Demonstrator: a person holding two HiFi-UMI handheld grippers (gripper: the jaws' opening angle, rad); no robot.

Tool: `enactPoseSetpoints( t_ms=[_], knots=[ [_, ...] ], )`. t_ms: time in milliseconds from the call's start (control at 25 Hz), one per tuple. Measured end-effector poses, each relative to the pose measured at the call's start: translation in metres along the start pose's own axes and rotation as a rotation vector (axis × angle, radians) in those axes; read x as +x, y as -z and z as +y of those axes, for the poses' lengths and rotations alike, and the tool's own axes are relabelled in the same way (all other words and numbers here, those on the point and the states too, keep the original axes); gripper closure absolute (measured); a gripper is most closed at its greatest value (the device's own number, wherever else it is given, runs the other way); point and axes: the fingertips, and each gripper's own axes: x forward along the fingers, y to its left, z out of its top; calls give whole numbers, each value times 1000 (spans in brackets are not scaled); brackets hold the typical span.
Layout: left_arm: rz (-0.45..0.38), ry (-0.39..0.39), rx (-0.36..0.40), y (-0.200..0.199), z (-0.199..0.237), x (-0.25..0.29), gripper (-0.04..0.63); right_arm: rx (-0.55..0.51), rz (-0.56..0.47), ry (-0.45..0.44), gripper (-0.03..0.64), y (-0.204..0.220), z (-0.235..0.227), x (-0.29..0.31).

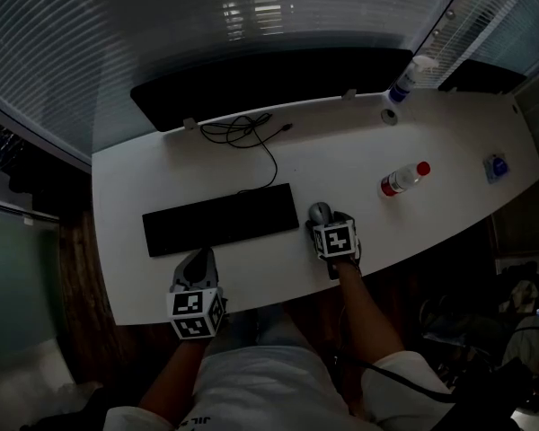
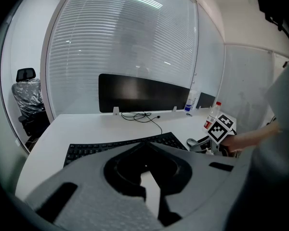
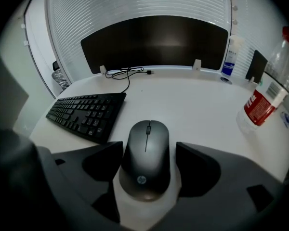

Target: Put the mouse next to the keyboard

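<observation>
Looking down at the white table [image 1: 359, 146], the mouse [image 1: 319, 211] is sitting flat on the tabletop just off the right end of the black keyboard [image 1: 220, 220], with a thin strip of table between them, so it's pretty much beside it already. Right gripper [image 1: 321, 219] is tipped down over the mouse with its jaws spread wide on either side of it. In the right gripper view a bit of white table shows between the mouse and the right-hand jaw, while the left-hand jaw is close up against the mouse's side, so it's not a squeeze, more of a loose straddle. Left gripper [image 1: 198, 266] is down by the near edge of the table, near the keyboard's left half, with its jaws meeting at the tips and nothing in them. Off to the right there's a clear bottle with a red cap [image 1: 402, 180] lying on its side. Farther back a spray bottle [image 1: 411, 77] stands by the far edge, and a black cable [image 1: 242, 131] is bunched up beyond the keyboard in front of a dark panel [image 1: 269, 83]
</observation>
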Motion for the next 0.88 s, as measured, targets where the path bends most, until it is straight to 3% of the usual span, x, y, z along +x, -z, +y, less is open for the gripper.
enactPoseSetpoints(
  t_ms=[200,520,560,760,880],
  knots=[
    [-4,-1,-2,1,-1,0,589,11,10,-5,293,-1,2,-7],
    [-21,13,-14,-8,-5,-6,589,-15,-74,-44,304,-22,32,-53],
    [-23,18,-16,-10,-6,-7,589,-22,-80,-44,328,-24,38,-61],
    [-31,37,-13,-16,-10,-17,589,-49,-148,-21,586,-41,77,-96],
    [-29,41,-7,-15,-9,-30,589,-63,-181,-65,612,-44,111,-114]
  ],
)
